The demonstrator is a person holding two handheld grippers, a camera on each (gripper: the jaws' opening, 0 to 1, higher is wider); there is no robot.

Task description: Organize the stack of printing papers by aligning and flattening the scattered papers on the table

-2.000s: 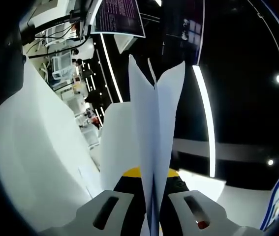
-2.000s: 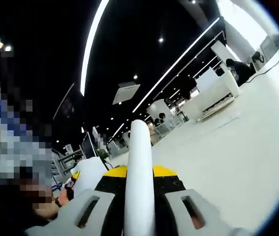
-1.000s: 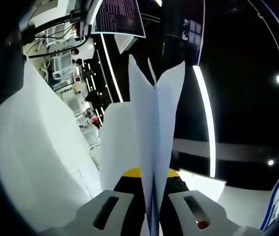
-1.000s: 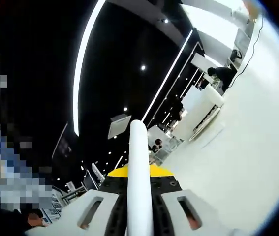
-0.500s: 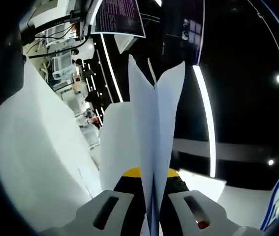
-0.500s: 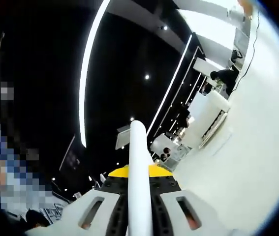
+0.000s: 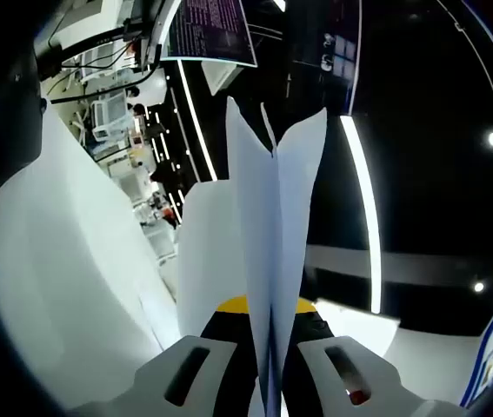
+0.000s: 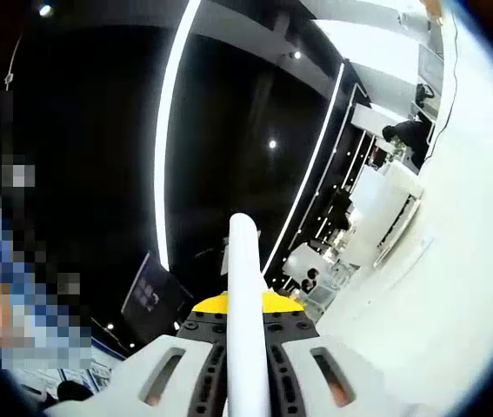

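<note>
Left gripper [image 7: 270,369] clenched on white papers [image 7: 272,243], sheets standing edge-on between its jaws and fanning apart above them. Right gripper [image 8: 248,369] clamped on the papers' rounded edge [image 8: 246,295], which rises straight up from between its jaws. Dark ceiling with light strips [image 8: 169,130] beyond.

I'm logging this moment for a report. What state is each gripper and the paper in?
left gripper: shut on the sheets, gripping them at one edge.
sheets: held on edge between the fingers, splaying apart above the grip.
right gripper: shut on the paper.
paper: seen edge-on, standing up from between the fingers.
</note>
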